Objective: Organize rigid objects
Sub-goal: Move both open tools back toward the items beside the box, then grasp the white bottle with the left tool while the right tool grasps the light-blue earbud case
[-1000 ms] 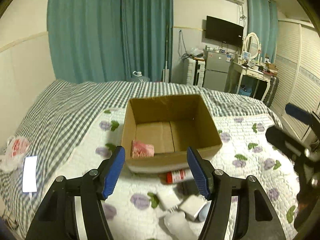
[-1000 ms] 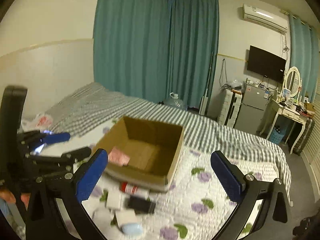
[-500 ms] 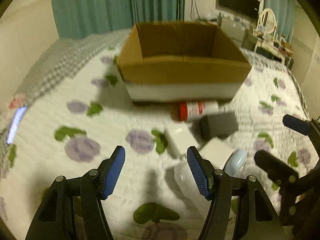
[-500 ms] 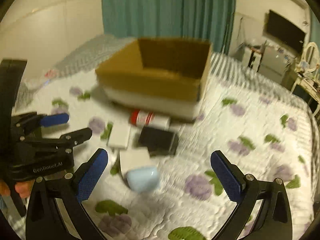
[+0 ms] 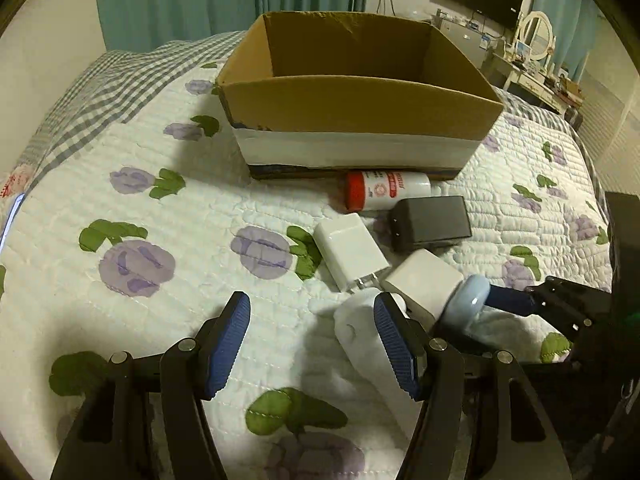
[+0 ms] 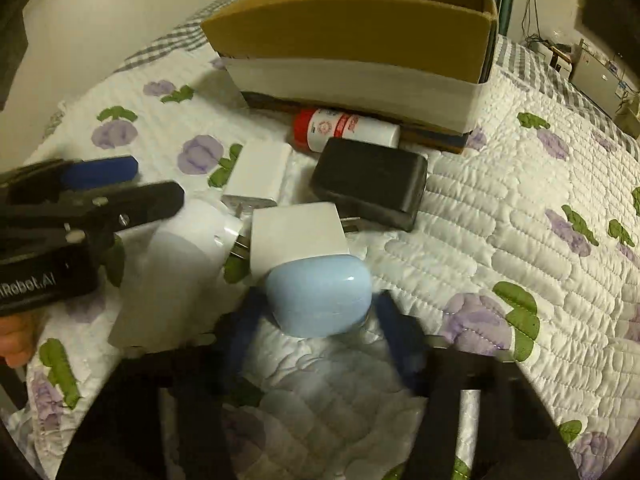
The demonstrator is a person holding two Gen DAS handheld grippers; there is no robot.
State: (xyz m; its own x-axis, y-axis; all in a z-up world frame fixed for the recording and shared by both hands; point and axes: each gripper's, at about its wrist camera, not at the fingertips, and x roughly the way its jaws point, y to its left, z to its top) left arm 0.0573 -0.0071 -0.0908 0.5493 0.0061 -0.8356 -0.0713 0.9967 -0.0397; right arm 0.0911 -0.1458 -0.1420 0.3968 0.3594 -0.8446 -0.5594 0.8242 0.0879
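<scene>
An open cardboard box (image 5: 360, 120) stands on the quilted bed, also in the right wrist view (image 6: 360, 24). In front of it lie a red-capped white bottle (image 5: 386, 194), a black adapter (image 5: 432, 222), two white chargers (image 5: 350, 250) (image 5: 422, 280), a white bottle (image 5: 362, 340) and a pale blue case (image 6: 318, 294). My right gripper (image 6: 316, 320) has its blue fingers on both sides of the blue case, closing in; contact is blurred. My left gripper (image 5: 312, 344) is open and empty, its right finger beside the white bottle.
The floral quilt (image 5: 160, 280) covers the bed, with a checked blanket (image 5: 100, 92) at the far left. A phone edge (image 5: 10, 216) glows at the left. A desk, mirror and television stand beyond the bed at the right.
Both grippers have dropped from high above the bed down to the loose objects. The right gripper's fingers have narrowed from wide open to around the blue case.
</scene>
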